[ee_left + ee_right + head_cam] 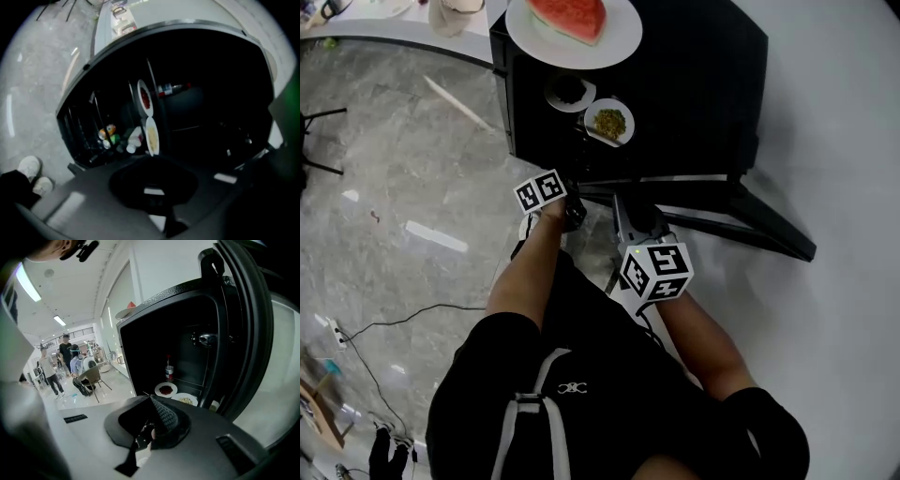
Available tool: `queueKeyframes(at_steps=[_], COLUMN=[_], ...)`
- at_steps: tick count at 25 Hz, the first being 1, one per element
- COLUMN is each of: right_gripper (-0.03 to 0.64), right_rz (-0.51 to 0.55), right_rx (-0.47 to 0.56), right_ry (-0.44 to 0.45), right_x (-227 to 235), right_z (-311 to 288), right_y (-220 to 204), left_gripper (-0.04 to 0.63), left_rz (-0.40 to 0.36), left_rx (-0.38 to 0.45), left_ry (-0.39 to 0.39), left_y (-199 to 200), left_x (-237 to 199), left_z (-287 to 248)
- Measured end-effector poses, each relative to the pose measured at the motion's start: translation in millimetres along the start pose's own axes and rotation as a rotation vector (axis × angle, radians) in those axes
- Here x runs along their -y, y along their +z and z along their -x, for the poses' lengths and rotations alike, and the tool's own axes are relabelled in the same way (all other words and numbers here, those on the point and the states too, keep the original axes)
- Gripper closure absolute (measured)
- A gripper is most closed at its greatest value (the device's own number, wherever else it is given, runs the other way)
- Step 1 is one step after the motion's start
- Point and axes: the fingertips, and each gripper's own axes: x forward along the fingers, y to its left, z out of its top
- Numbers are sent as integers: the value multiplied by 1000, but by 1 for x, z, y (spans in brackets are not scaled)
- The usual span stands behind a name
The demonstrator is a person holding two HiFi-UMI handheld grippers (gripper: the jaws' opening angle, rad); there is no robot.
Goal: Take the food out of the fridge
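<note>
**Head view.** The left hand-held gripper (570, 214) and the right hand-held gripper (626, 208) pointed toward 12 o'clock, at the open fridge (694, 84). Its shelves were hidden from here.

**Left gripper view.** The jaws were clenched and empty. In this rolled view, a plate of red food (145, 97) and a plate of pale food (152, 136), possibly noodles, lay at 12 o'clock, well apart from the tips.

**Right gripper view.** The jaws were clenched on nothing. Both plates sat at 1 o'clock, near a bottle (169, 367).

A good approach would be to open the jaws before reaching a plate's rim, then draw the plate out level.
</note>
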Motion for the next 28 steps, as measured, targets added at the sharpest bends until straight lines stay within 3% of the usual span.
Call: queueKeyframes(at_steps=[5, 10, 16, 18, 19, 22, 28], right_gripper=[620, 620, 620, 620, 620, 620, 620], right_rz=[86, 70, 61, 61, 59, 54, 36], right_rx=[-9, -19, -52, -64, -68, -73, -68], right_ry=[-14, -36, -56, -60, -62, -71, -52], right_x=[-4, 4, 8, 10, 11, 15, 7], right_z=[-6, -11, -8, -6, -6, -6, -8], right_y=[-10, -15, -27, -31, -32, -34, -33], left_gripper=[472, 448, 458, 537, 538, 581, 585], left_rz=[119, 98, 108, 127, 142, 206, 203], left_rx=[12, -9, 2, 16, 17, 8, -21], left_ry=[-81, -104, -77, -63, -65, -109, -139], left_y=[6, 10, 15, 17, 18, 17, 10], left_x=[-11, -4, -9, -13, -13, -10, -11], left_z=[-44, -77, -99, -100, -100, -98, -77])
